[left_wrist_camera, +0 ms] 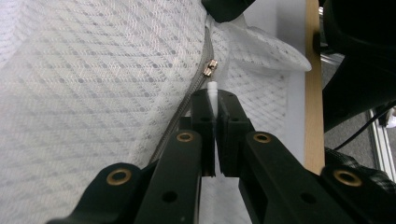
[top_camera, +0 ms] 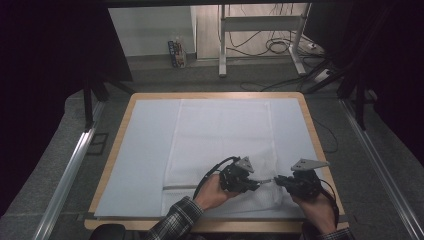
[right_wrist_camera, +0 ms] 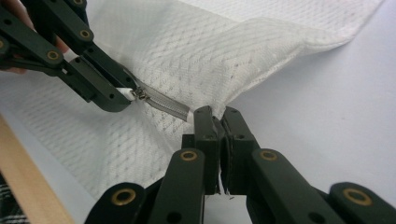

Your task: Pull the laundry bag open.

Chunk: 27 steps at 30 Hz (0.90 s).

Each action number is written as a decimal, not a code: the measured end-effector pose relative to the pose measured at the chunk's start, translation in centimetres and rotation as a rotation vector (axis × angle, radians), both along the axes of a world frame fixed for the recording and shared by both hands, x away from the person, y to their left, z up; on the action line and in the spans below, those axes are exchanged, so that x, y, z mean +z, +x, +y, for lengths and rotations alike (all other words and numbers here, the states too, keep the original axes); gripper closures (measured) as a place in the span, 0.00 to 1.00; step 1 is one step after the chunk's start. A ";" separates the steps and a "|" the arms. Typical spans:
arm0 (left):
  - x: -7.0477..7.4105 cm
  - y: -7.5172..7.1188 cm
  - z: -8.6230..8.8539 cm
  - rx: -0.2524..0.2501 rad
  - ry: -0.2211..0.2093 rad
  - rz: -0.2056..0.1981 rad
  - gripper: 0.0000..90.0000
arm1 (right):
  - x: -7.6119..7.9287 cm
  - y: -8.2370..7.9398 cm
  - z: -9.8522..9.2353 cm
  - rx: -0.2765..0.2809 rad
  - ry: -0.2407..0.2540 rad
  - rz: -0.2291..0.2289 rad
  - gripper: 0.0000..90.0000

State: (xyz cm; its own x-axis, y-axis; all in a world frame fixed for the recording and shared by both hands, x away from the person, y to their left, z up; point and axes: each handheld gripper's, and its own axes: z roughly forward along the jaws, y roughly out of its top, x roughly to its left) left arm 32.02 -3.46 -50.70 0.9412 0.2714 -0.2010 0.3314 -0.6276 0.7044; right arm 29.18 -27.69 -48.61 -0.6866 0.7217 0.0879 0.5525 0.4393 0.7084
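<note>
White mesh cover [top_camera: 222, 150] held at its zipper [right_wrist_camera: 163, 103]

It lies on the bench [top_camera: 116, 137], near edge. Left hand-held gripper [left_wrist_camera: 214, 100] pinches the white zipper pull [left_wrist_camera: 213, 88]; just beside it, right hand-held gripper [right_wrist_camera: 217, 116] pinches the cover's fabric at the zipper's end.

A white quilted cloth cover [left_wrist_camera: 93, 93], its weave matt and dimpled with a diamond pattern, carries a dull grey metal zipper [right_wrist_camera: 166, 103] with a small shiny metal slider [left_wrist_camera: 210, 68]. Matt black plastic tongs [left_wrist_camera: 214, 100], set with brass-coloured rivets, meet over a smooth pale sheet [top_camera: 145, 150] on the light wooden desk [top_camera: 112, 162].
</note>
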 end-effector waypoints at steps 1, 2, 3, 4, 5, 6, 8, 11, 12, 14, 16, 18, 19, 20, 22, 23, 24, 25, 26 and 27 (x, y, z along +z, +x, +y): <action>0.0 -0.1 0.0 0.000 0.003 -0.003 0.97 | 0.0 0.0 0.0 0.005 0.001 0.000 0.95; 0.0 -0.1 0.1 -0.001 0.009 -0.007 0.97 | 0.0 0.0 0.1 0.002 -0.008 -0.004 0.95; 0.0 -0.1 0.1 -0.003 0.009 -0.007 0.97 | -0.1 0.0 0.2 0.002 -0.016 -0.006 0.95; -0.1 -0.1 0.2 -0.003 0.008 -0.004 0.97 | -0.1 0.0 0.2 0.004 -0.012 -0.003 0.95; -0.1 -0.1 0.2 -0.004 0.008 -0.003 0.97 | -0.1 0.0 0.2 0.007 -0.010 0.002 0.95; -0.1 -0.1 0.2 -0.003 0.012 -0.004 0.97 | -0.2 0.0 0.2 0.008 -0.011 0.002 0.95; -0.2 -0.1 0.5 0.000 0.013 -0.006 0.97 | -0.2 0.0 0.2 -0.001 -0.036 -0.008 0.95; -0.2 0.0 1.0 0.006 0.006 0.003 0.97 | -0.3 0.1 -0.1 -0.015 -0.030 -0.005 0.95; -0.3 0.0 1.2 0.006 -0.001 0.011 0.97 | -0.3 0.1 -0.2 -0.012 -0.024 -0.004 0.95; -0.3 0.0 1.3 0.004 -0.001 0.012 0.97 | -0.3 0.1 -0.1 -0.006 -0.023 -0.005 0.95; -0.3 -0.1 1.4 0.004 -0.003 0.013 0.97 | -0.3 0.1 0.0 0.000 -0.031 -0.010 0.95; -0.3 -0.1 1.6 0.005 0.004 0.012 0.97 | -0.3 0.1 0.0 -0.004 -0.036 -0.008 0.95; -0.4 -0.1 1.7 0.005 0.003 0.010 0.97 | -0.3 0.1 0.0 -0.007 -0.042 -0.009 0.95; -0.4 0.0 1.9 0.006 0.000 0.015 0.97 | -0.4 0.1 -0.1 -0.010 -0.034 -0.008 0.95; -0.5 0.0 2.1 0.007 0.002 0.016 0.97 | -0.4 0.1 0.0 -0.008 -0.035 -0.008 0.95; -0.5 -0.1 2.1 0.007 0.000 0.016 0.97 | -0.4 0.1 0.0 -0.003 -0.037 -0.010 0.95; -0.5 -0.1 2.2 0.007 -0.002 0.018 0.97 | -0.4 0.1 0.1 -0.002 -0.034 -0.009 0.95; -0.4 -0.1 2.3 0.008 0.003 0.016 0.97 | -0.4 0.1 0.1 0.001 -0.032 -0.009 0.95; -0.4 -0.2 2.4 0.010 0.009 0.010 0.97 | -0.3 0.1 0.1 -0.006 -0.045 -0.014 0.95; -0.4 -0.1 2.6 0.012 0.009 0.009 0.97 | -0.3 0.0 0.1 -0.019 -0.065 -0.024 0.95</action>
